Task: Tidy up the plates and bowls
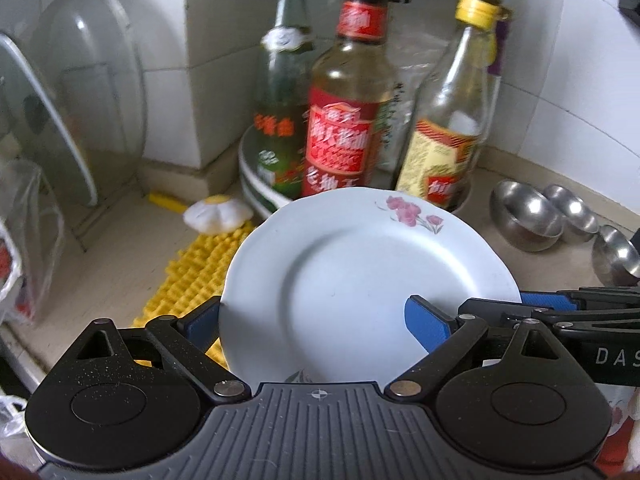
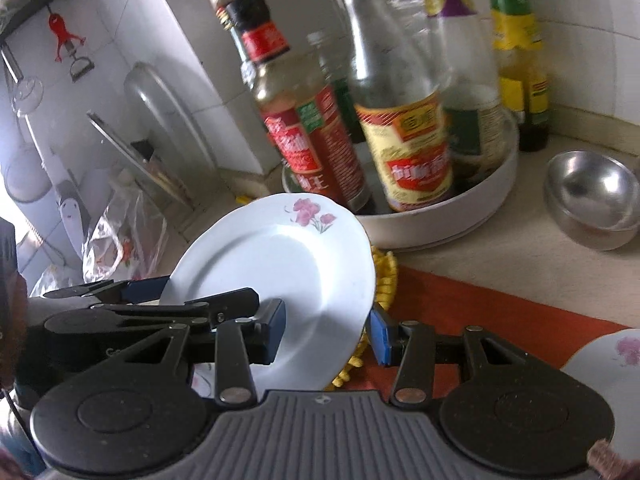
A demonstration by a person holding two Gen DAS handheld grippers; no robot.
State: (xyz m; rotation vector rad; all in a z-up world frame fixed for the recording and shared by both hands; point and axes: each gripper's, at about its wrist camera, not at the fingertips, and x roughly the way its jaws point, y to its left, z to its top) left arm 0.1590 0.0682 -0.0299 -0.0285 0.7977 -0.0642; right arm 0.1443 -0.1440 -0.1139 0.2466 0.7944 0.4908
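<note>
A white plate with pink flowers (image 1: pixel 360 272) is held up off the counter between both grippers. My left gripper (image 1: pixel 316 324) is shut on its near rim, one blue pad on top and one beneath. My right gripper (image 2: pixel 328 330) is shut on the same white plate (image 2: pixel 280 276), clamping its other rim; it shows in the left wrist view (image 1: pixel 560 304) at the plate's right edge. Steel bowls (image 1: pixel 524 216) stand on the counter at right; one also shows in the right wrist view (image 2: pixel 592 204). A second flowered plate (image 2: pixel 612 364) lies at the right edge.
A round white tray (image 2: pixel 460 216) of sauce bottles (image 1: pixel 344 120) stands just behind the plate. A yellow bumpy mat (image 1: pixel 192 276) and an orange mat (image 2: pixel 480 312) lie below. Glass pot lids (image 1: pixel 80 92) lean on the tiled wall at left, near plastic bags (image 2: pixel 120 236).
</note>
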